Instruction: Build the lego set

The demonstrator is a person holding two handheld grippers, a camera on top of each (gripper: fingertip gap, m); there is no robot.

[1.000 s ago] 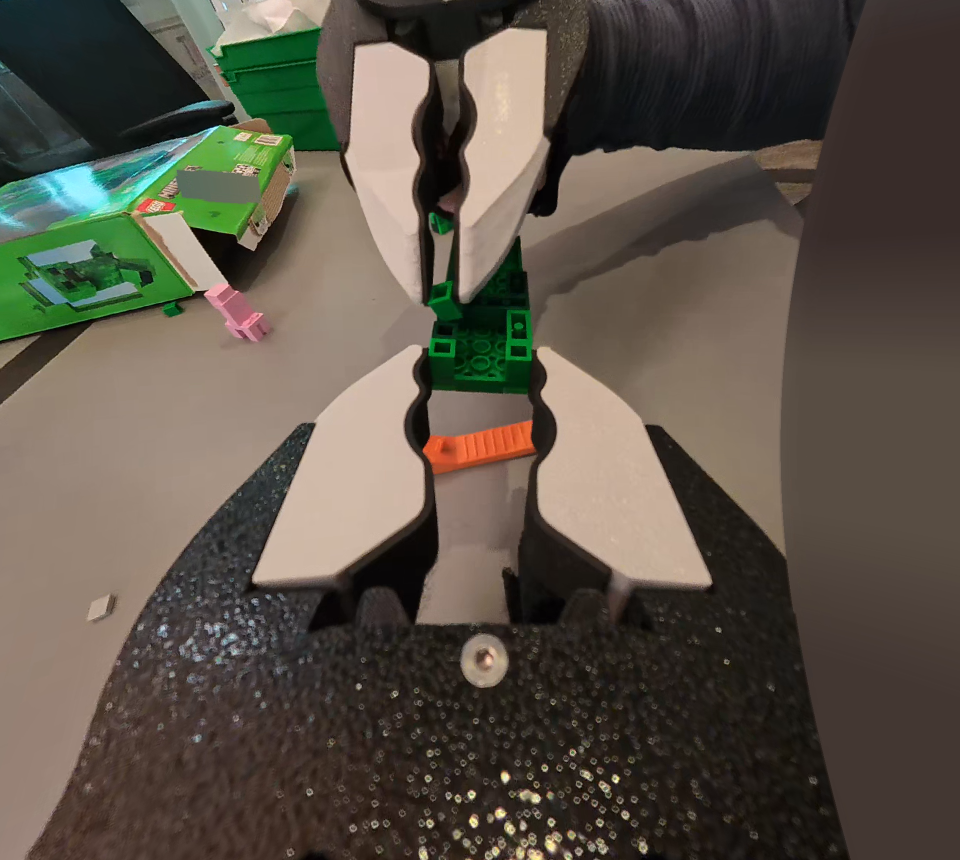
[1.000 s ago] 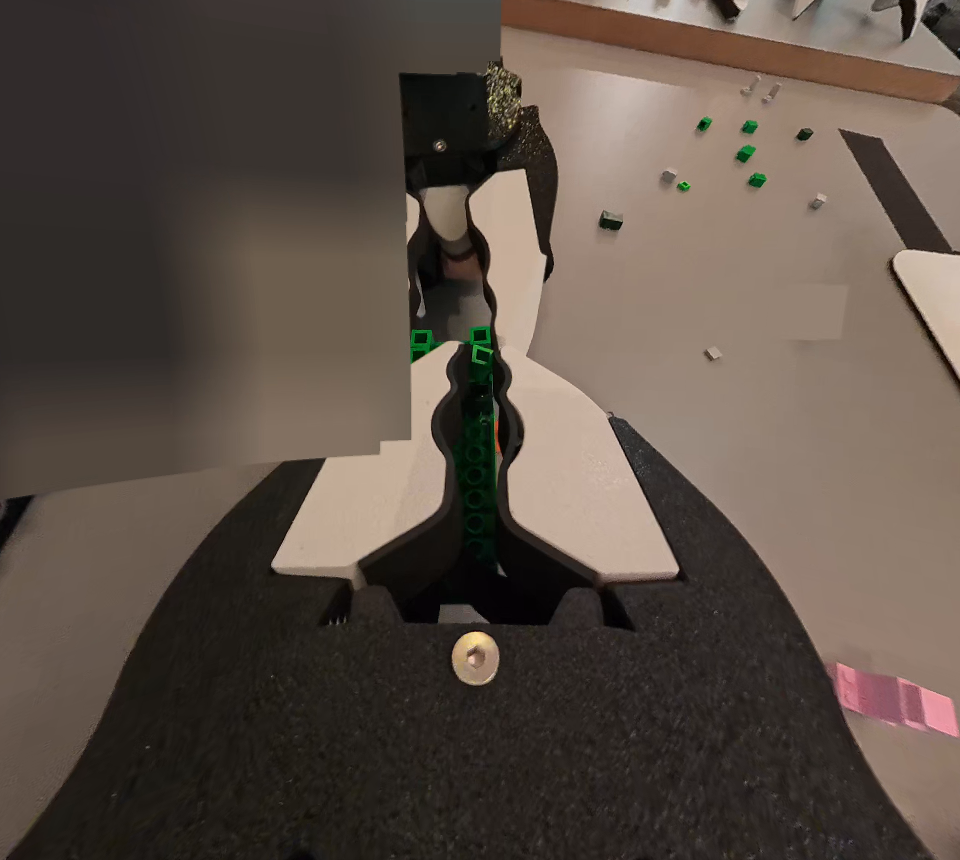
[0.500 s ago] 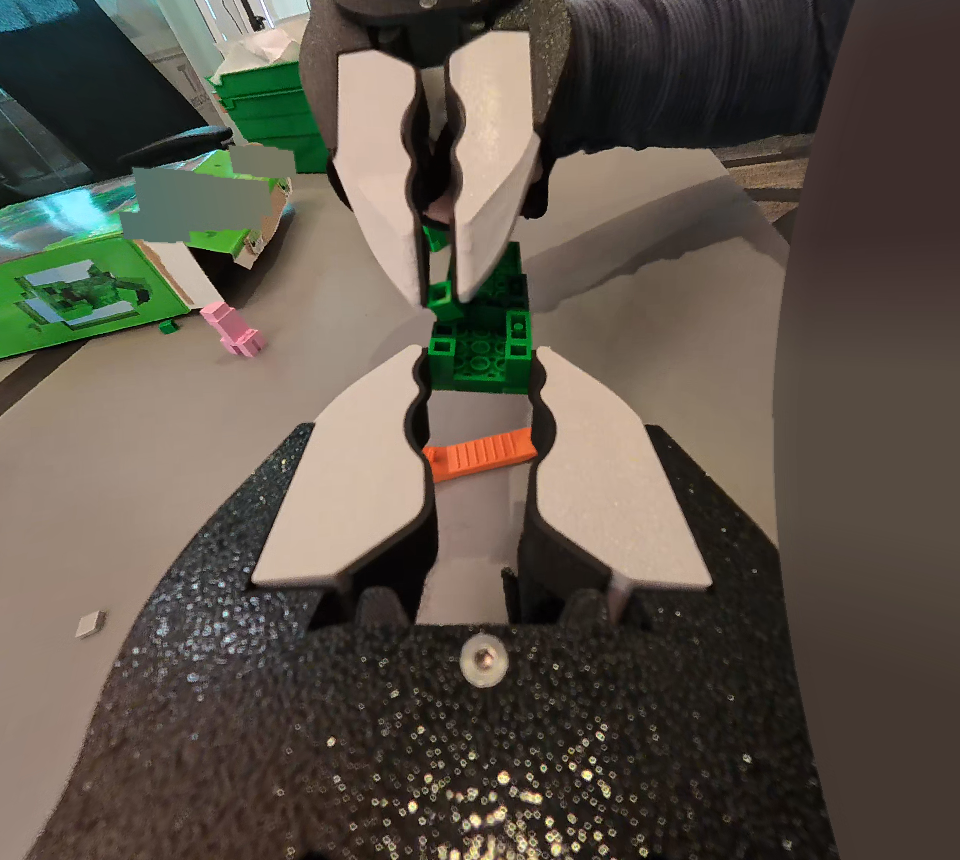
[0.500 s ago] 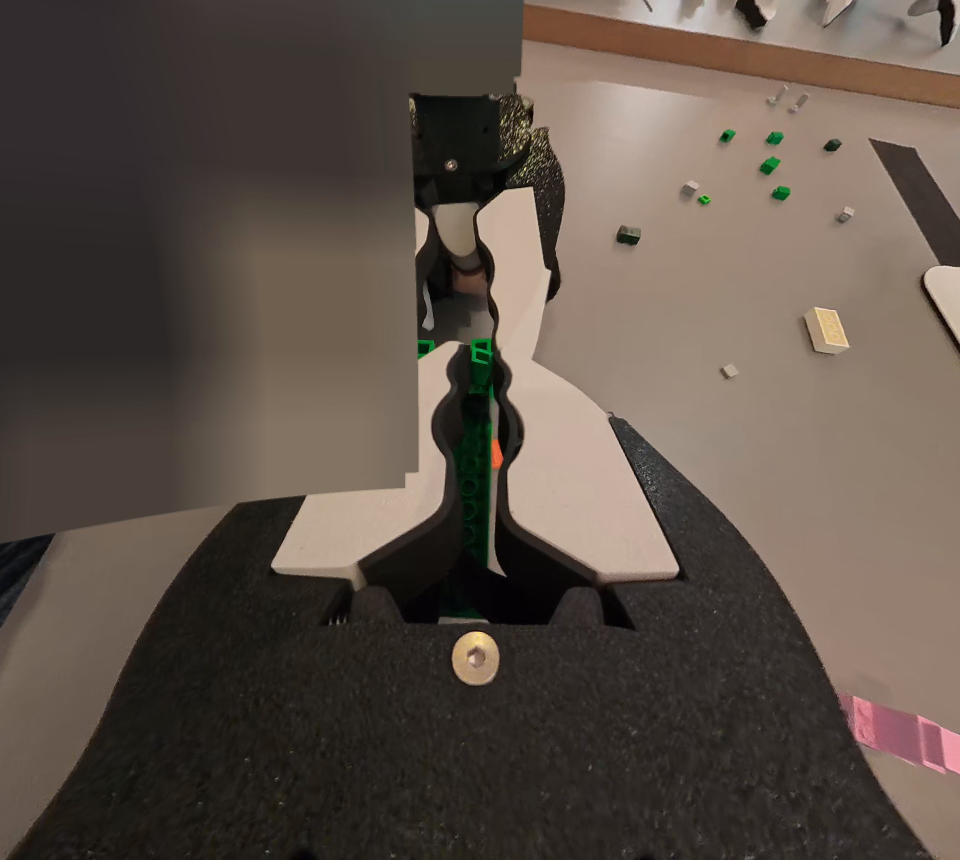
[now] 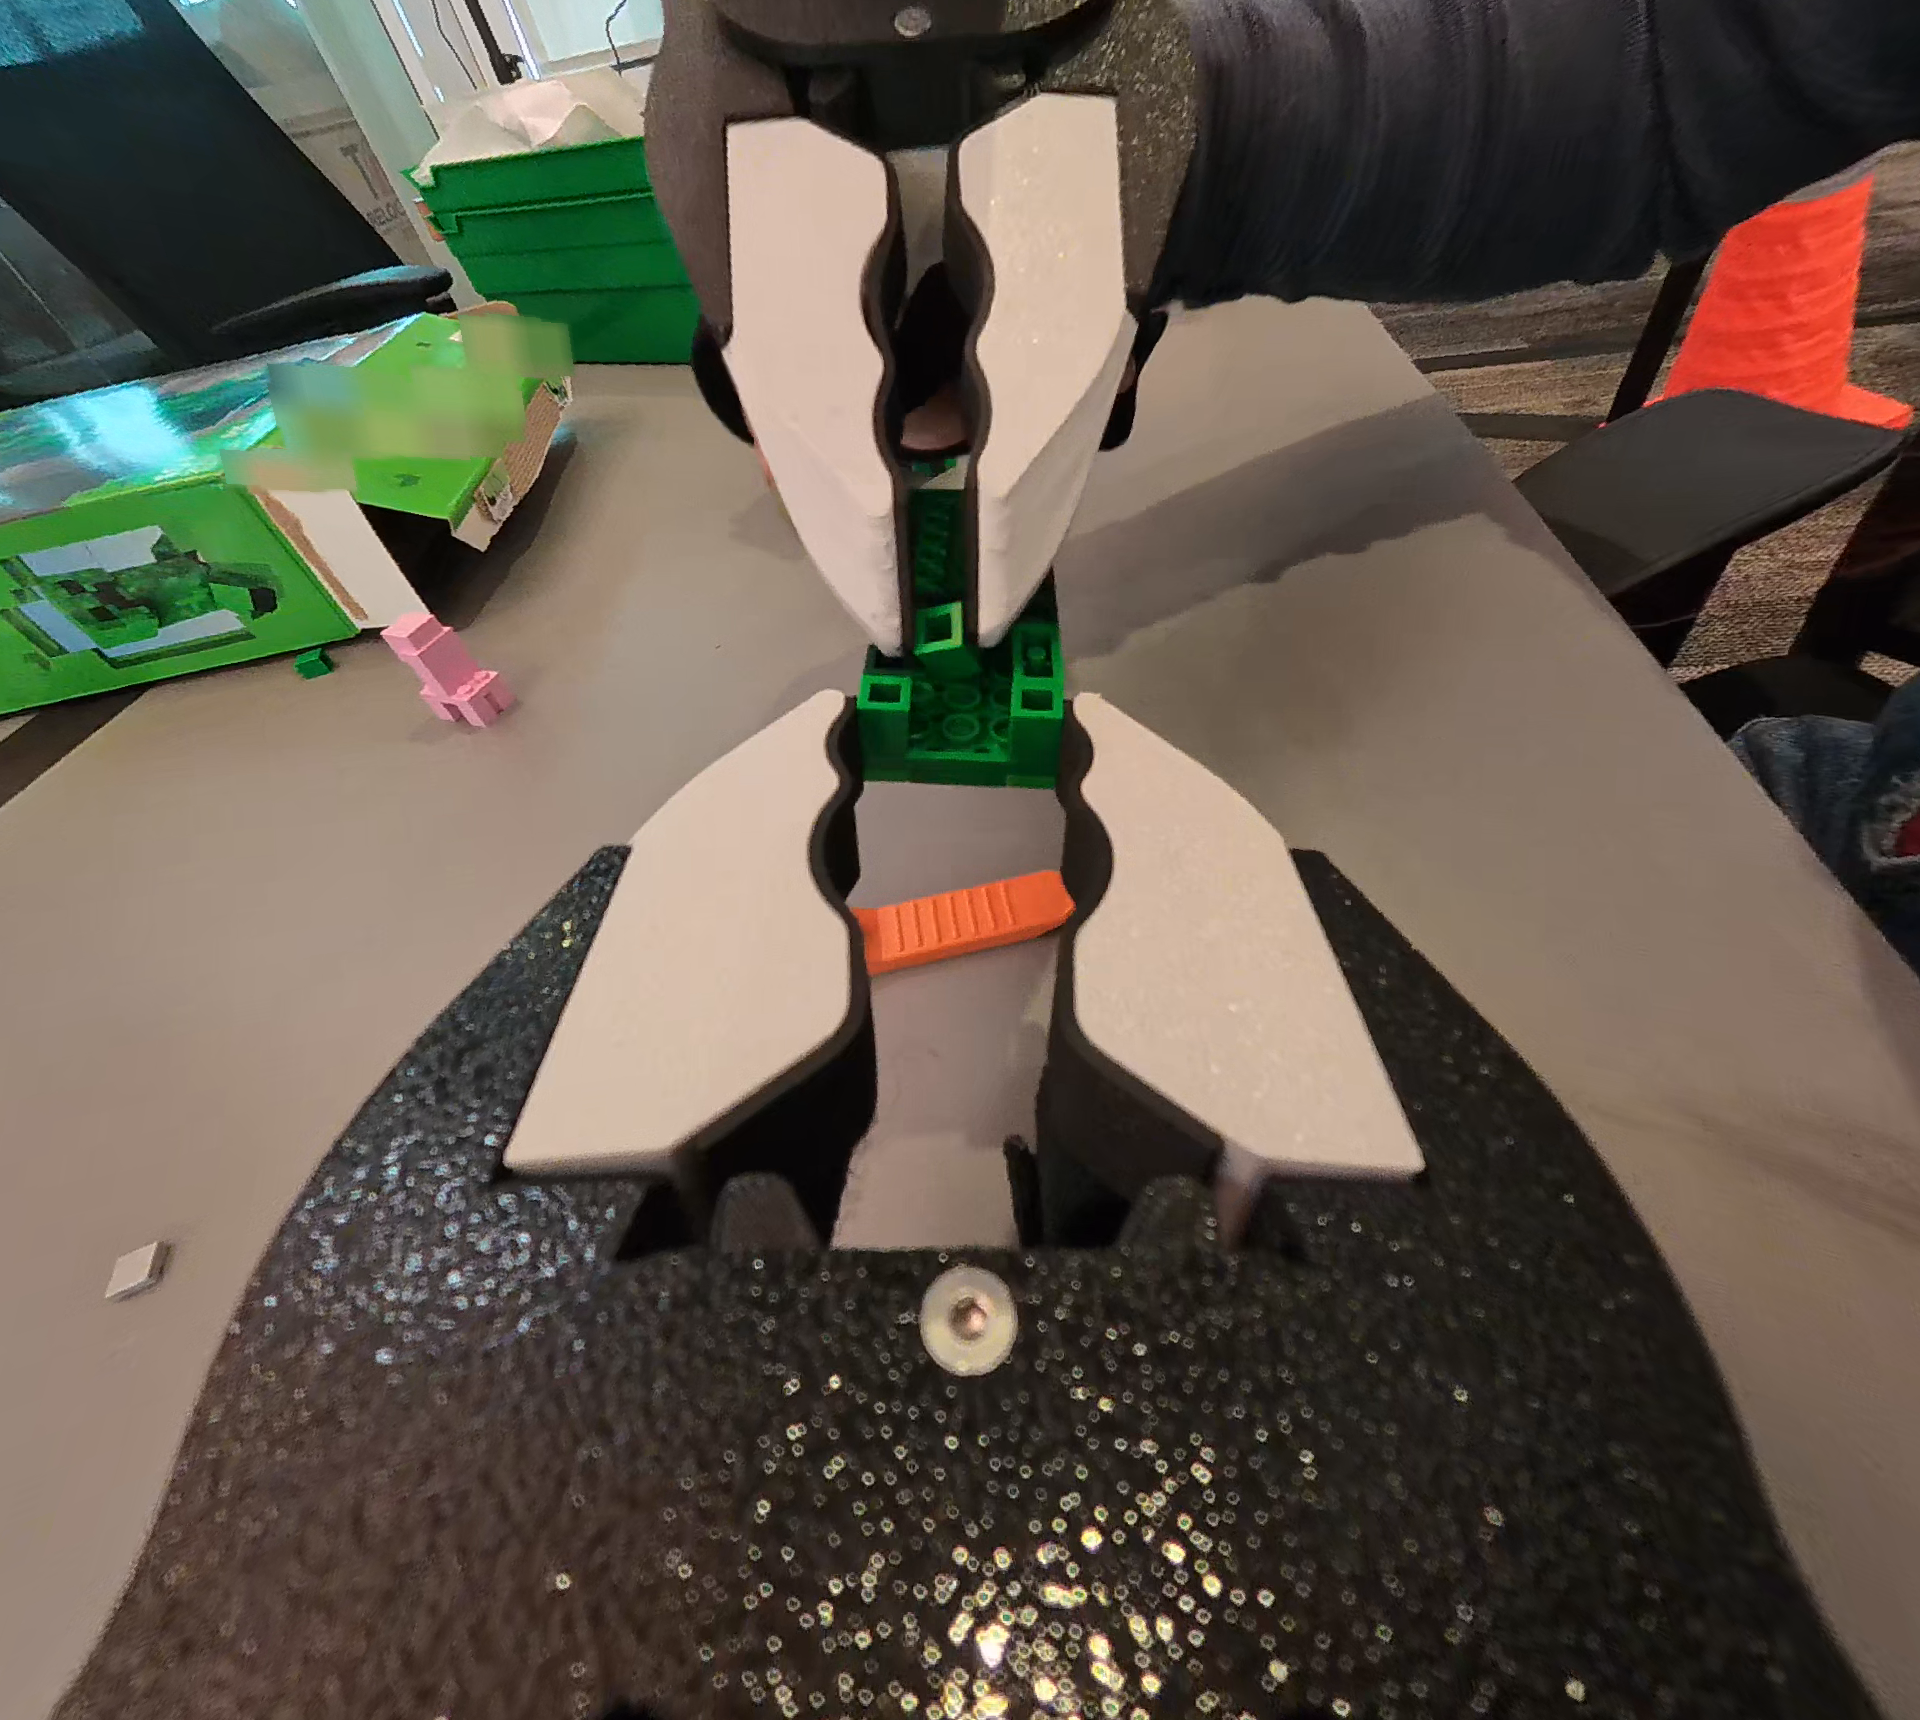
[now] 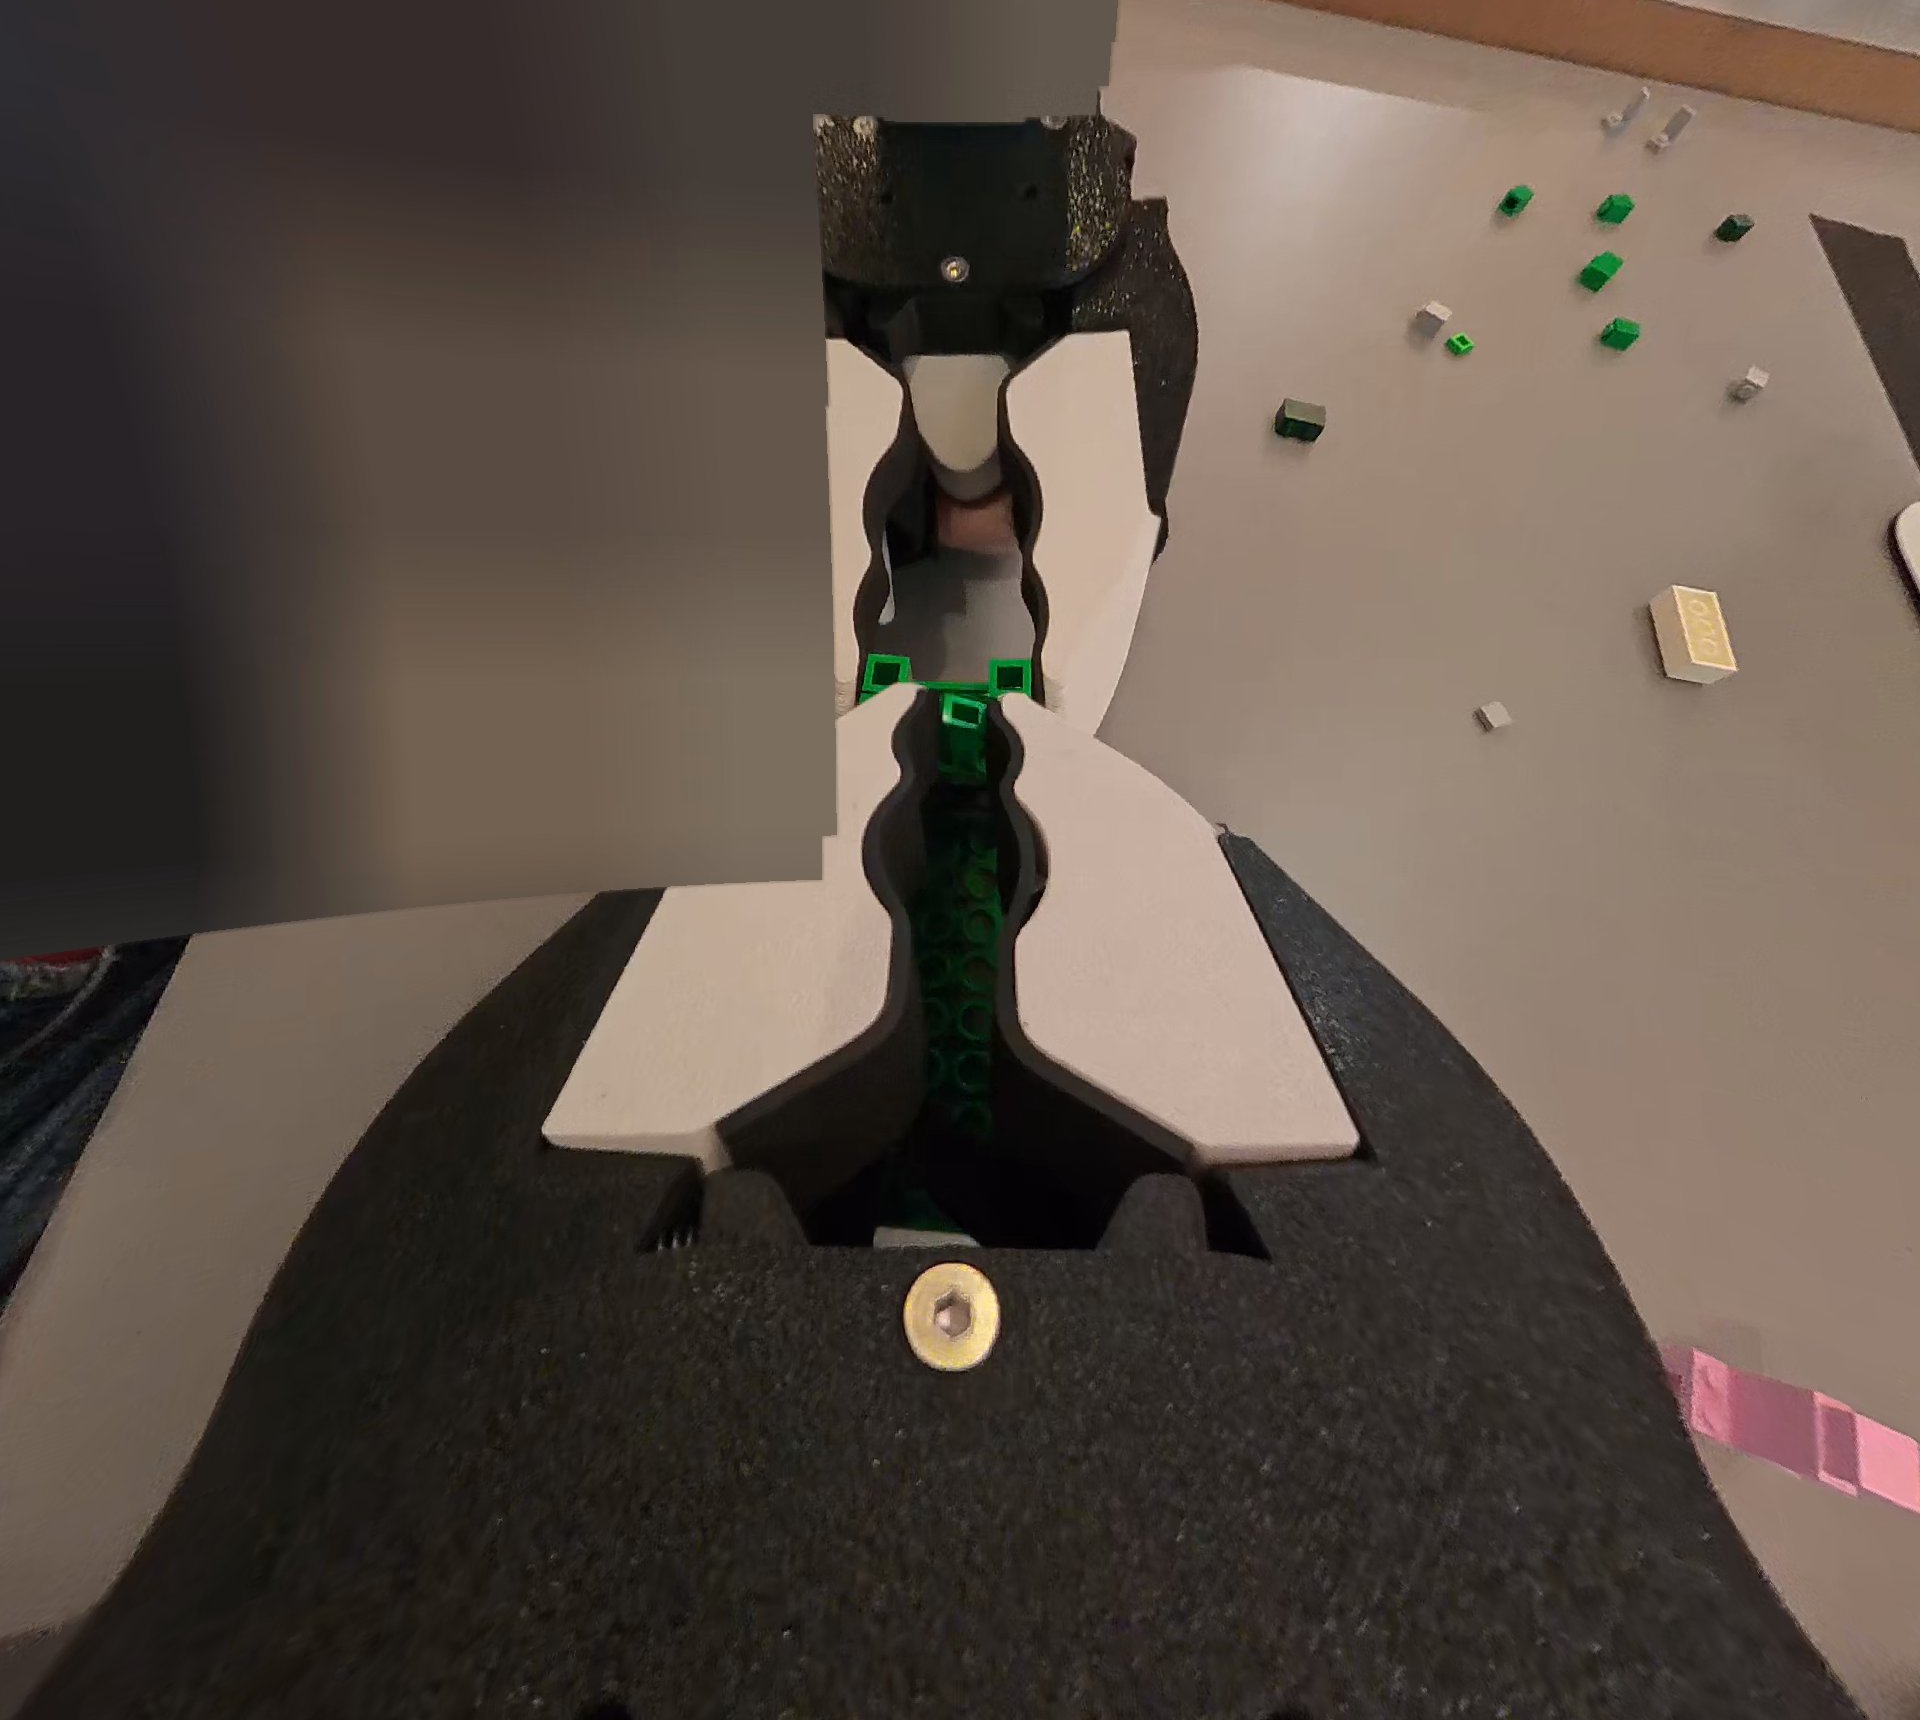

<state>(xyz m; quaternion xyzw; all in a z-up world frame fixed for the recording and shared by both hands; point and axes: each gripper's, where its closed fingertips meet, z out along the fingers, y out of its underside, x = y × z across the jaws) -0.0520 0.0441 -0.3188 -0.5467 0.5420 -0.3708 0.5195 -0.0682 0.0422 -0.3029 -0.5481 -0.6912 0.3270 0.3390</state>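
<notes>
Two grippers meeting over a green Lego assembly (image 5: 961, 714) on the grey bench (image 5: 312, 891).

The left gripper (image 5: 961, 777), jaws clenched on the assembly's near sides, braces it; the right gripper (image 6: 961, 720), jaws clenched on a long green studded plate (image 6: 961, 943), brings it to the assembly's far top. The rigid, light, smooth bricks likely slip or pop apart, so flat sides suit gripping. An orange brick separator (image 5: 961, 917) lies nearer.
</notes>
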